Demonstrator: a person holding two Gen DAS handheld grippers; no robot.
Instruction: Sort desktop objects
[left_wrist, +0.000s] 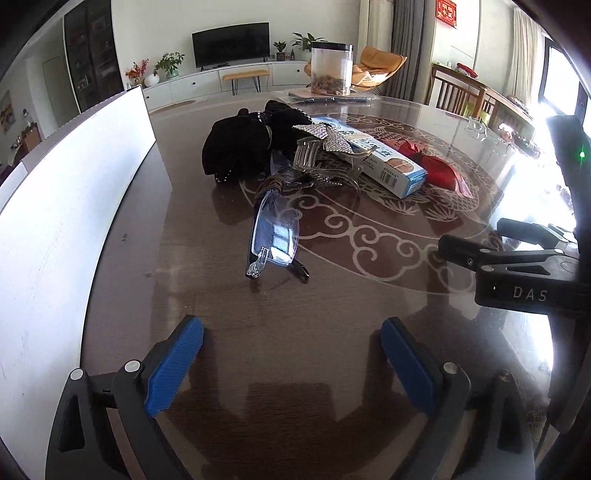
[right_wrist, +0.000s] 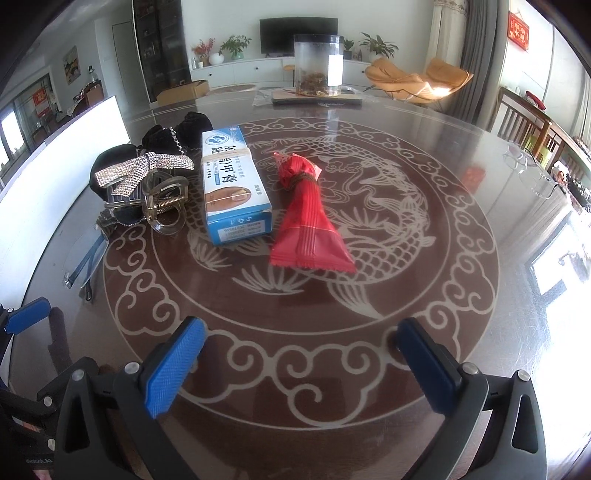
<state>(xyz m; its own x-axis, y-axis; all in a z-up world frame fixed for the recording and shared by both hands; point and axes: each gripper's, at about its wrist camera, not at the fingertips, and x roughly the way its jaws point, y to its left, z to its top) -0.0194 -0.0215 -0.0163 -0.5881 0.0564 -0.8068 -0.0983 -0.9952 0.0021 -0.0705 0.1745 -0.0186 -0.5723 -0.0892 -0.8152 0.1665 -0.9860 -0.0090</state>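
Note:
A pile lies on the round table: folded glasses (left_wrist: 275, 236) (right_wrist: 85, 254), a clear hair claw clip (left_wrist: 314, 158) (right_wrist: 164, 206) with a rhinestone bow (left_wrist: 325, 138) (right_wrist: 142, 168), a black velvet hair piece (left_wrist: 240, 147) (right_wrist: 177, 134), a blue and white ointment box (left_wrist: 388, 162) (right_wrist: 231, 184) and a red twisted snack packet (left_wrist: 439, 170) (right_wrist: 308, 218). My left gripper (left_wrist: 291, 350) is open and empty, just short of the glasses. My right gripper (right_wrist: 301, 354) is open and empty, in front of the red packet; its body shows in the left wrist view (left_wrist: 517, 273).
A white box wall (left_wrist: 66, 206) (right_wrist: 74, 147) stands along the left side of the table. A clear jar with a black lid (left_wrist: 331, 68) (right_wrist: 318, 64) stands on a flat pad at the far edge. Wooden chairs (left_wrist: 469, 96) stand at the right.

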